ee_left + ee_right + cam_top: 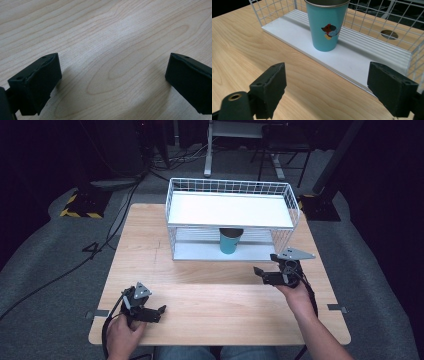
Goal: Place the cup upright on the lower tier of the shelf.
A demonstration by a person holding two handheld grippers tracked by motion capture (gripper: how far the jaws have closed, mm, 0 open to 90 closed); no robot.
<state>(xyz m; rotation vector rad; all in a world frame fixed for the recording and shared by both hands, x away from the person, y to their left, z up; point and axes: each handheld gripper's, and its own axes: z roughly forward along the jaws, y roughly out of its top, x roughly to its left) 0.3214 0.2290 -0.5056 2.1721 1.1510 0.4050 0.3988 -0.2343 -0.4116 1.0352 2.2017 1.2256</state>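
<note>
Standing beyond parted fingers, teal cup

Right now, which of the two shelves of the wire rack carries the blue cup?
The lower shelf carries the blue cup, which stands upright near its front edge. The upper shelf above it carries nothing.

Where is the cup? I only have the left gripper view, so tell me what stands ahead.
Observer: The teal cup stands upright on the lower shelf of the white wire rack.
Operator: Report the right gripper.
Observer: The right gripper faces the cup, short of the rack, with its jaws open and nothing between them.
Operator: Describe the cup.
Observer: It has a small cartoon picture on its side and a metal rim.
</note>
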